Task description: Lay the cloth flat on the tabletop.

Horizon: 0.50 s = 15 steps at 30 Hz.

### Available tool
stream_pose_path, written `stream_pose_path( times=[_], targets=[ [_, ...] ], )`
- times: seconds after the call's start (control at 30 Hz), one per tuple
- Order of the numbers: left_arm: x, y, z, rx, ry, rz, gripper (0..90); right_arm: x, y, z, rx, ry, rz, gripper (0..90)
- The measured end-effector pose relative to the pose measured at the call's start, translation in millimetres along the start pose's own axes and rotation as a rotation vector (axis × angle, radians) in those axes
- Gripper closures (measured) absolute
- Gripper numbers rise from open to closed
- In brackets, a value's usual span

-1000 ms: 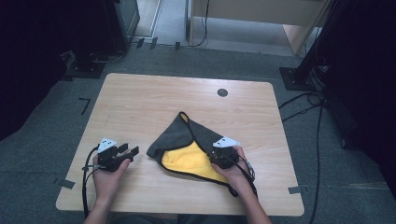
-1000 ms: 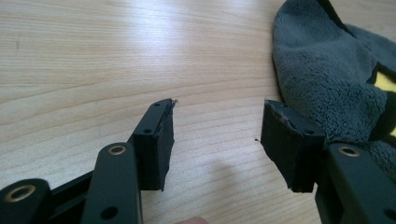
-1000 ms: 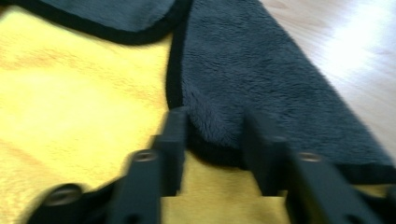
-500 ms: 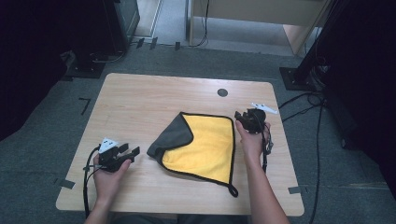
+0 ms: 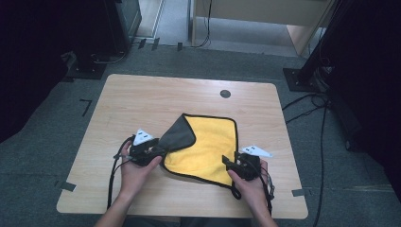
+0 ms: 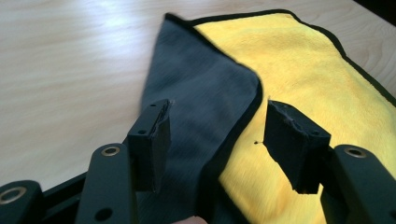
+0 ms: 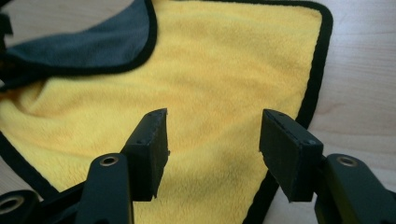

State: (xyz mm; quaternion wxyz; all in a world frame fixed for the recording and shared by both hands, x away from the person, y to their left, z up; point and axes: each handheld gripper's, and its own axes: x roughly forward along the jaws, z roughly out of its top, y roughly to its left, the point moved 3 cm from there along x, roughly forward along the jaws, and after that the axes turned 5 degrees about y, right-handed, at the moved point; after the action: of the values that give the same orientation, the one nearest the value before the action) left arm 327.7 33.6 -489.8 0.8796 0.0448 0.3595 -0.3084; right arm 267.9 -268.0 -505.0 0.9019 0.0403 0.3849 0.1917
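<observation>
Near edge of the table (image 5: 142, 198): two hands come in, one gripper each. Right gripper (image 5: 236, 165) sits at the cloth's (image 5: 208, 146) near-right corner, jaws apart after just opening; in the right gripper view yellow pile lies between the pads (image 7: 152, 147), nothing pinched. Likely it has let the corner go so that side stays flat.

Left gripper (image 5: 153, 152) is at the cloth's left side, jaws also apart. In the left gripper view its pads (image 6: 156, 137) straddle the black-trimmed edge of the grey flap (image 6: 201, 93), not pressing on it; it looks lined up to take that edge.

Mid-table: the cloth lies yellow side up, its left corner turned over so the grey back shows. The flap probably needs drawing out leftward to finish spreading.

Far side: bare wood and a small dark disc (image 5: 225, 93), well apart from the cloth.
</observation>
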Motion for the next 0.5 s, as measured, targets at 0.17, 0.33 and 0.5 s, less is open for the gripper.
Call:
stream_pose_path(
  times=[0.17, 0.33, 0.5],
  targets=[
    [32.5, -23.3, 9.2, 0.081, 0.049, 0.039, 48.1, 23.1, 8.8, -21.6, -0.037, 0.056, -0.065, 38.5],
    [61.6, -39.3, 9.8, 0.161, 0.153, 0.127, 44.0, 31.4, 18.8, -23.6, -0.135, 0.053, -0.09, 35.9],
    [73.6, -39.3, 5.4, 0.197, 0.2, 0.155, 43.5, 33.7, 20.5, -24.3, -0.166, 0.053, -0.104, 33.9]
  ],
)
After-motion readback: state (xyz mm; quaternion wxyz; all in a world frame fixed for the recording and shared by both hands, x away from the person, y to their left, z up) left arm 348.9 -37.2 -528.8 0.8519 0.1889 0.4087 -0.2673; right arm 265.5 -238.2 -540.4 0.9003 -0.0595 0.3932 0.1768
